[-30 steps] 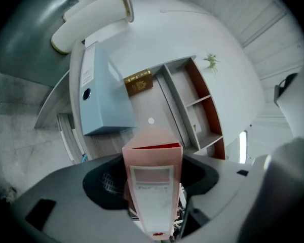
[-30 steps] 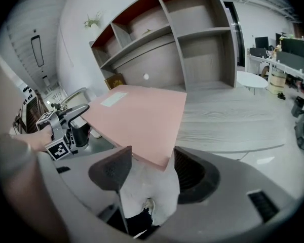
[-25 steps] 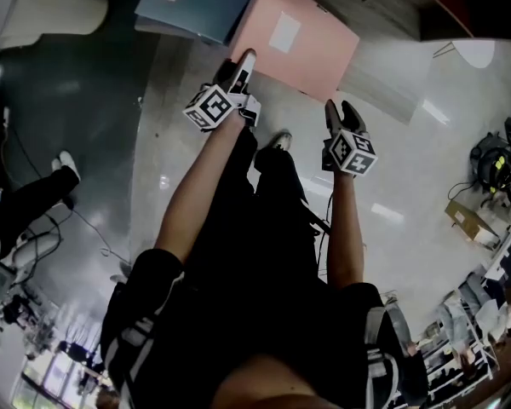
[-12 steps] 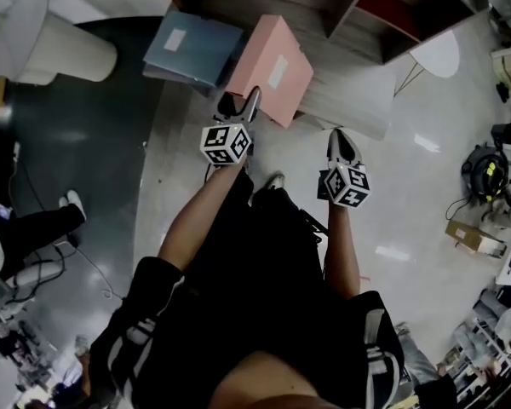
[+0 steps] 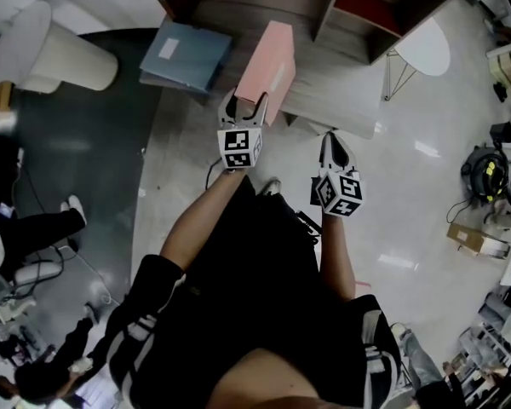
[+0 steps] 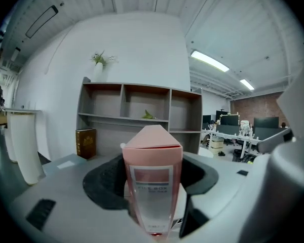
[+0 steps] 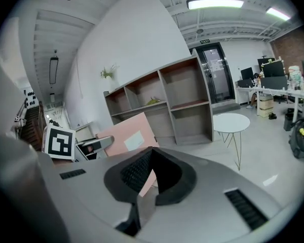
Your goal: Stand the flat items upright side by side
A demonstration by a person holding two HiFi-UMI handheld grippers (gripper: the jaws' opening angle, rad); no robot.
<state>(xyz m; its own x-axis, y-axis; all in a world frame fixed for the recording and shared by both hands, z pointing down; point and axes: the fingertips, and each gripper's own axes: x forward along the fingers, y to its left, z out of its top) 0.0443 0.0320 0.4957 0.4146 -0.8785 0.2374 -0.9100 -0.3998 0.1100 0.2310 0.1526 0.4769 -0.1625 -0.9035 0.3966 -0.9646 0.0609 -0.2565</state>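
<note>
A pink file box (image 5: 271,65) stands tipped up on its edge on the low wooden top (image 5: 345,96), its labelled spine (image 6: 152,186) towards me. My left gripper (image 5: 245,102) is shut on that spine, one jaw on each side. A blue file box (image 5: 186,54) lies flat just left of it. My right gripper (image 5: 331,138) hovers to the right of the pink box, apart from it; its jaws have just closed and nothing is between them. The right gripper view shows the pink box (image 7: 125,137) with the left gripper (image 7: 93,146) on it.
An open wooden shelf unit (image 5: 324,2) stands behind the low top. A round white table (image 5: 426,48) is at the right, a white cylinder seat (image 5: 64,54) at the left. A person's legs (image 5: 34,207) reach in from the left edge.
The pink box has gone from lying flat to standing on edge in the left gripper, which rolled and rose. The right gripper's jaws have closed empty, and it has lifted clear of the box.
</note>
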